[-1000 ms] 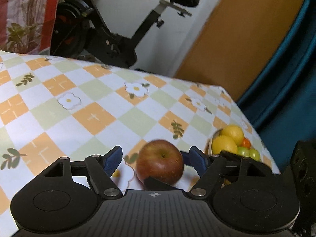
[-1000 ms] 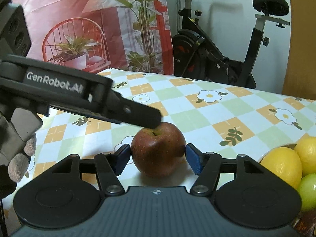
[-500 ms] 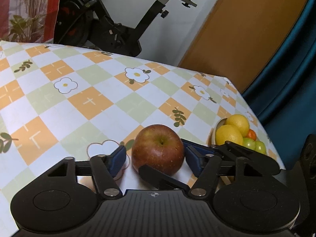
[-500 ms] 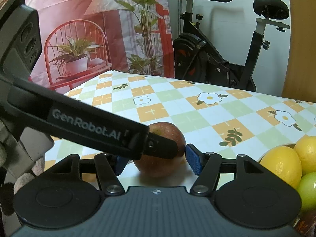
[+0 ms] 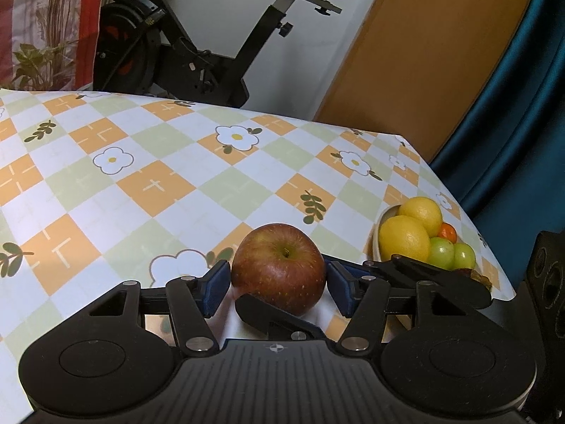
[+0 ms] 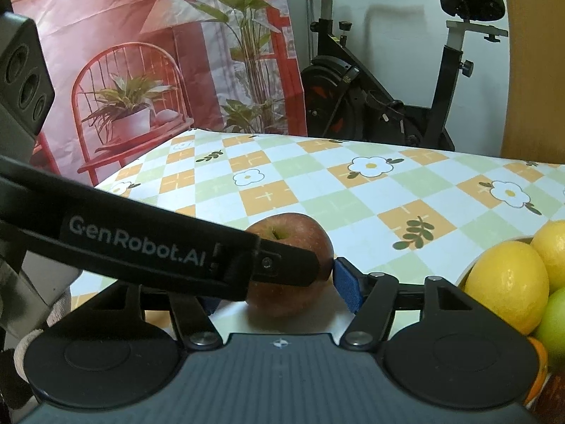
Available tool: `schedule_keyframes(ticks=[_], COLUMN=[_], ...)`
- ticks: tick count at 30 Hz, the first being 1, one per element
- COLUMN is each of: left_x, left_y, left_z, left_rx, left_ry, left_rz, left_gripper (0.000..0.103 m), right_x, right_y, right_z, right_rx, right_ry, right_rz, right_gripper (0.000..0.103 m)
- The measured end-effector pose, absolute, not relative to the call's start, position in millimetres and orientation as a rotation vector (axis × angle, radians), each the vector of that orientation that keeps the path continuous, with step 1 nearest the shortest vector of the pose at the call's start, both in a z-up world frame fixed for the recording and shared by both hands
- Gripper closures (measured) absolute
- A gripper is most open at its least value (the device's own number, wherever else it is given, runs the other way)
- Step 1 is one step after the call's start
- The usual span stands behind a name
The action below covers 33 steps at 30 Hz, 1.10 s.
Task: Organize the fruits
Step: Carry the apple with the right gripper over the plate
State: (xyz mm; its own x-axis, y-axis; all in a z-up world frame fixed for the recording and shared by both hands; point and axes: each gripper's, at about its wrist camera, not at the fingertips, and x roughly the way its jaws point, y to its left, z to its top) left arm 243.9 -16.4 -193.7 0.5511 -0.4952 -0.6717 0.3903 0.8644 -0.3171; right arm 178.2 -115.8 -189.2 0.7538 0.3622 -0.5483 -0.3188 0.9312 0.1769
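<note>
A red apple (image 5: 279, 268) sits on the checked tablecloth. My left gripper (image 5: 277, 288) has its blue pads (image 5: 213, 288) close against both sides of the apple. My right gripper (image 6: 282, 286) also has the apple (image 6: 300, 233) between its pads (image 6: 348, 288); small gaps show beside it. The left gripper's arm crosses the right wrist view and hides the right gripper's left pad. A bowl (image 5: 379, 240) to the right holds two lemons (image 5: 404, 238), green fruits (image 5: 441, 252) and a small orange fruit. The lemons also show in the right wrist view (image 6: 505, 284).
The flowered tablecloth (image 5: 159, 183) covers the table, whose right edge runs just past the bowl. An exercise bike (image 6: 381, 106) stands behind the table. A red backdrop with plants hangs at the back left, a blue curtain (image 5: 512, 106) at the right.
The left gripper has come in lower around the apple and its pads have closed in on it. Its arm now crosses in front of the apple in the right wrist view. The apple has stayed put.
</note>
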Motion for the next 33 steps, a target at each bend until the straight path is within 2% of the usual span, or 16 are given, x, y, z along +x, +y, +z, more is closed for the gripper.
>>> schedule_keyframes(ticks=[10, 19, 33], left_x=[222, 205, 218], left_y=[-43, -99, -182], left_z=[-162, -135, -151], left_rx=[-0.085, -0.059, -0.036], left_ry=[0.787, 0.749, 0.817], left_rz=[-0.573, -0.67, -0.854], left_gripper=[0.04, 0.041, 0.042], right_x=[154, 120, 97], right_y=[-137, -193, -283], right_z=[-167, -141, -135], right_rx=[0.087, 0.13, 0.173], right_ry=[0.554, 0.485, 0.478], right_rz=[0.354, 0.285, 0.112], right_gripper=[0.038, 0.038, 0.038])
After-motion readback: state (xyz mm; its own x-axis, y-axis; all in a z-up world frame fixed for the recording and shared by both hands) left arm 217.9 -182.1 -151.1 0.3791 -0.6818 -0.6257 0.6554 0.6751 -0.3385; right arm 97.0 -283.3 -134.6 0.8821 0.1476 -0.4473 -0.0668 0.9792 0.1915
